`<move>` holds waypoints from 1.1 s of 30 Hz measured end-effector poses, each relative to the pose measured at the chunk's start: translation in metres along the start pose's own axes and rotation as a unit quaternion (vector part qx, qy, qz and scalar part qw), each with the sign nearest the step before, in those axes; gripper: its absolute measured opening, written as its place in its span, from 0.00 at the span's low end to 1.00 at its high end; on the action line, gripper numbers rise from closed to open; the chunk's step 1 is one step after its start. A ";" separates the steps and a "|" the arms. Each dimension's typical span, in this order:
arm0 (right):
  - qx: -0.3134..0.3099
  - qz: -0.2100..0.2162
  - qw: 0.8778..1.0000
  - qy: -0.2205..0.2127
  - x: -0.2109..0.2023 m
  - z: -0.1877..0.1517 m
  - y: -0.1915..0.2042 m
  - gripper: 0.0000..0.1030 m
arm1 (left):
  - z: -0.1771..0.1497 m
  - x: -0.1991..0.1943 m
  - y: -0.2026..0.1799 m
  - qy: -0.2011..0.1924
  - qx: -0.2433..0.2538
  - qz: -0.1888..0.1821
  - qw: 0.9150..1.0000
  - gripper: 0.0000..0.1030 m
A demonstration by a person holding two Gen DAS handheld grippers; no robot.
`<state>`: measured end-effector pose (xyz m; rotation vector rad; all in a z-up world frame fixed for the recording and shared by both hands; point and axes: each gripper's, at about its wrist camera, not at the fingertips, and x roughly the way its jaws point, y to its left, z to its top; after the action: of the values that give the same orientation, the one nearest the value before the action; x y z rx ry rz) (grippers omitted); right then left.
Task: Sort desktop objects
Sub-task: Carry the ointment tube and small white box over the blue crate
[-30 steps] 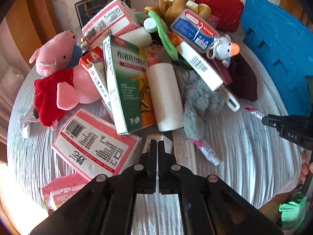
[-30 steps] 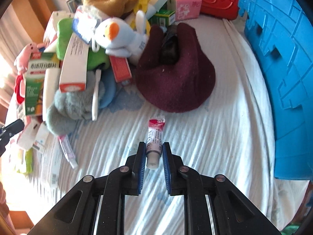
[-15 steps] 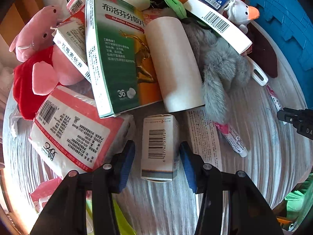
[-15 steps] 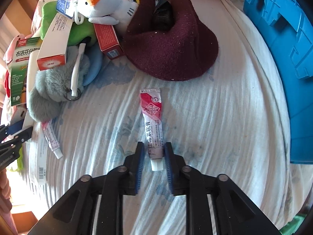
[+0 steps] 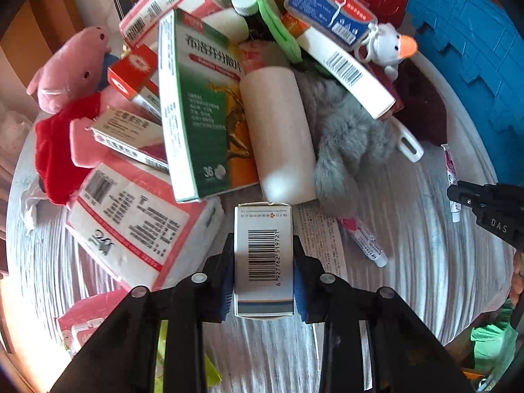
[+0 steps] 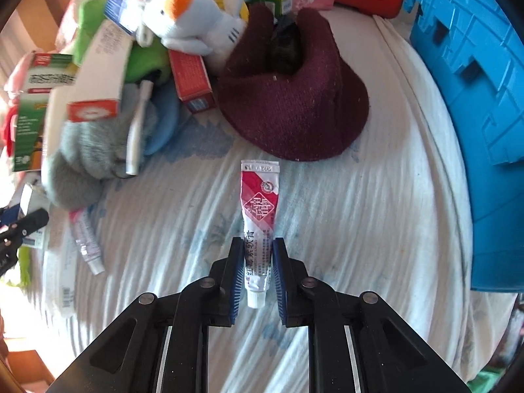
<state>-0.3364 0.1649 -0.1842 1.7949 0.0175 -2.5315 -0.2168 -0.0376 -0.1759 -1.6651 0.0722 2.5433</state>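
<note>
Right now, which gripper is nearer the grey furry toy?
Left. The left gripper is closing around a barcode box just below the grey furry toy; the right gripper, holding a red-white tube, sits farther off.

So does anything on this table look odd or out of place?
Mostly the pile: boxes, plush toys and a white roll heaped at all angles. A leaflet lies loose on the cloth, out of any box. Nothing looks spilled or broken.
</note>
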 end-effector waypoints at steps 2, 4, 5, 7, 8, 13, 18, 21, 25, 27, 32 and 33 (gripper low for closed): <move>-0.002 0.009 1.000 -0.017 -0.014 0.001 0.000 0.17 | 0.004 -0.019 0.001 -0.024 -0.004 -0.001 1.000 0.28; -0.004 0.020 0.999 -0.035 -0.031 0.005 0.000 0.17 | 0.010 -0.038 0.000 -0.051 -0.006 0.004 0.999 0.28; -0.006 0.023 0.999 -0.046 -0.039 0.007 0.001 0.17 | 0.014 -0.048 -0.002 -0.067 -0.006 0.007 0.998 0.28; -0.010 0.029 0.997 -0.075 -0.060 0.010 0.003 0.17 | 0.029 -0.062 -0.007 -0.095 -0.006 0.010 0.995 0.28; -0.012 0.031 0.995 -0.089 -0.071 0.013 0.003 0.17 | 0.029 -0.072 -0.010 -0.109 -0.005 0.009 0.994 0.28; -0.028 0.031 0.984 -0.172 -0.133 0.004 -0.005 0.17 | 0.065 -0.113 -0.051 -0.174 0.014 -0.015 0.985 0.28; -0.028 0.019 0.970 -0.241 -0.190 0.008 -0.023 0.17 | 0.088 -0.150 -0.102 -0.228 0.046 -0.033 0.972 0.28; -0.021 0.000 0.959 -0.282 -0.228 0.003 -0.041 0.17 | 0.101 -0.174 -0.136 -0.258 0.069 -0.051 0.962 0.28; -0.002 -0.027 0.942 -0.333 -0.270 -0.003 -0.075 0.17 | 0.117 -0.196 -0.185 -0.297 0.098 -0.066 0.948 0.28; 0.010 -0.042 0.935 -0.352 -0.288 -0.007 -0.095 0.17 | 0.126 -0.209 -0.212 -0.311 0.109 -0.080 0.941 0.28; 0.041 -0.080 0.917 -0.389 -0.323 -0.022 -0.149 0.17 | 0.144 -0.233 -0.283 -0.347 0.136 -0.104 0.922 0.28; 0.047 -0.088 0.913 -0.395 -0.329 -0.026 -0.160 0.17 | 0.147 -0.236 -0.296 -0.352 0.140 -0.109 0.919 0.28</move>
<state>-0.2096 0.3333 0.1156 0.6848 0.0355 -3.2286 -0.2248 0.2570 0.1039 -0.5646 0.1714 2.6282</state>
